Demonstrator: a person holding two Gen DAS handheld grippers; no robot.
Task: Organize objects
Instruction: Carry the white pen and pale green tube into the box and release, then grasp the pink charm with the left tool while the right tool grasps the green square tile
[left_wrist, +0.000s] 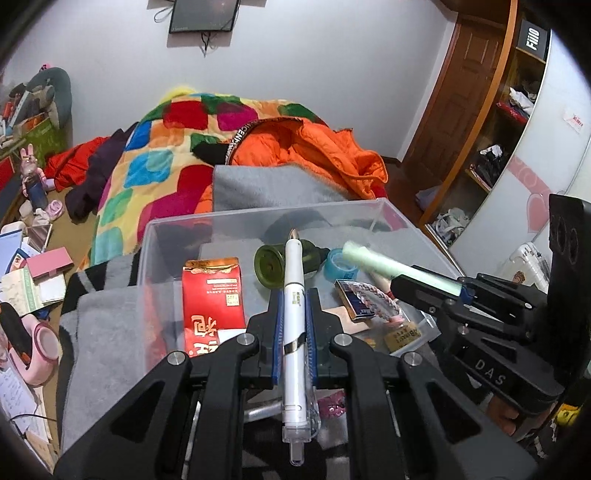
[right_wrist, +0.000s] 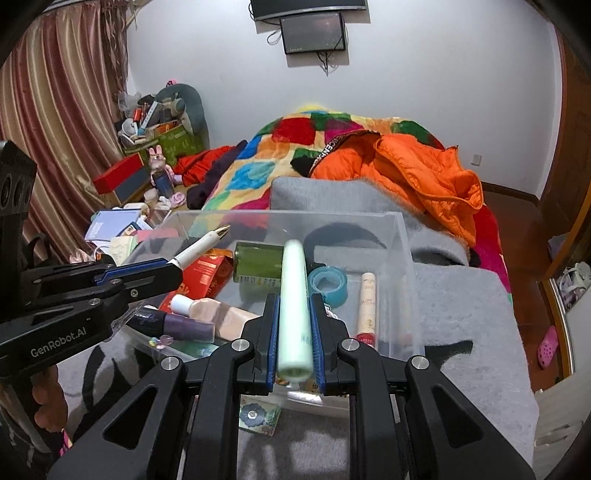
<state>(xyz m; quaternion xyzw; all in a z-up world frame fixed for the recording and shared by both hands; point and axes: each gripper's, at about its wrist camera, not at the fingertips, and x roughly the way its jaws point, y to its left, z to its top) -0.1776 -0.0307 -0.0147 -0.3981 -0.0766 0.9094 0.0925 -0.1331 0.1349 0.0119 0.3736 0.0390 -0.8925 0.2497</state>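
Observation:
A clear plastic box (left_wrist: 258, 216) (right_wrist: 404, 258) sits on a grey blanket on the bed. My left gripper (left_wrist: 294, 295) is shut on a white pen (left_wrist: 293, 306) with a gold tip, held over the box's near edge; the pen also shows in the right wrist view (right_wrist: 201, 247). My right gripper (right_wrist: 294, 301) is shut on a pale green roll (right_wrist: 294, 302), held over the box; the roll also shows in the left wrist view (left_wrist: 399, 267). Inside the box lie a red packet (left_wrist: 212, 295), a green can (right_wrist: 256, 262), a blue tape roll (right_wrist: 327, 282) and cosmetics tubes (right_wrist: 367, 302).
A small flowered packet (right_wrist: 258, 415) lies on the grey blanket (right_wrist: 469, 317) in front of the box. An orange jacket (right_wrist: 424, 166) and a colourful quilt (left_wrist: 155, 147) lie behind it. Books and clutter (left_wrist: 29, 280) fill the floor at left. A wardrobe (left_wrist: 524, 122) stands at right.

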